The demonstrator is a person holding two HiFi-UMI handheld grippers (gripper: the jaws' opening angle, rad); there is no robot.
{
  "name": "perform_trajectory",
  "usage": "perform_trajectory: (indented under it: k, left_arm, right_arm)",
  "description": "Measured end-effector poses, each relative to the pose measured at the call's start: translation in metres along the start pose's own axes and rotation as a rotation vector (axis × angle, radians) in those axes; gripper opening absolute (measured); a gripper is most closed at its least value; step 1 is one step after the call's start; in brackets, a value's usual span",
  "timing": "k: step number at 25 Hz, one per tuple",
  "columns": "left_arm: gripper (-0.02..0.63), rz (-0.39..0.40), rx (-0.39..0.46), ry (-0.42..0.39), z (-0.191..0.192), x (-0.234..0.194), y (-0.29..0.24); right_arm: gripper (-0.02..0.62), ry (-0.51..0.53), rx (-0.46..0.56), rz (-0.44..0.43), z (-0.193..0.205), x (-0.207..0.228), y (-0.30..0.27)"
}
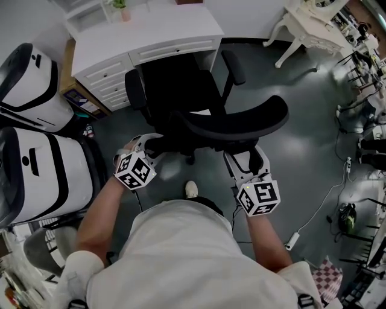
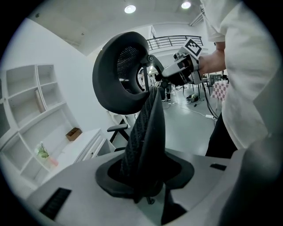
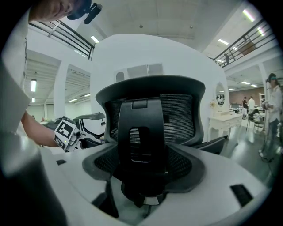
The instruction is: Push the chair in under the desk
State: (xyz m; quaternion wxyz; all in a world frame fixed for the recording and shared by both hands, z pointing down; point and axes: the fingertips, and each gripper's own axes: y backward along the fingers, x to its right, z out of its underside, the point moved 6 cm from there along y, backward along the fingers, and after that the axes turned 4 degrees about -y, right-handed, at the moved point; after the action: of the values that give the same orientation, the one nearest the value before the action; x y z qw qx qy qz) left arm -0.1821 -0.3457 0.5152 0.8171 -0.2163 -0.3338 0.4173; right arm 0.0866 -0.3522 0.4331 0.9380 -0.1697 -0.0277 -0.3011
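Chair (image 1: 181, 90) only partly under the far desk (image 1: 151, 36) — left gripper (image 1: 149, 142) clamps its back's left edge, right gripper (image 1: 244, 160) grips the rear spine; most pushing remains.

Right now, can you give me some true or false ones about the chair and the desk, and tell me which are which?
1. The chair is black. True.
2. The chair is already tucked fully under the desk. False: its seat and backrest are out in front of the desk.
3. The left gripper and the right gripper are both on the back of the chair. True.
4. The desk is brown. False: it is white.
5. A little plant stands on the desk. True.
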Motion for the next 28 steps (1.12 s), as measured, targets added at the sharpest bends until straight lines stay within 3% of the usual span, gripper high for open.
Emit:
perform_trajectory:
  k: [28]
  left_arm:
    - [0.141,-0.06,-0.099,0.035,0.029,-0.065,-0.015]
  right_arm:
    - [0.305,0.005,-0.01,-0.014,-0.018,-0.004,-0.069]
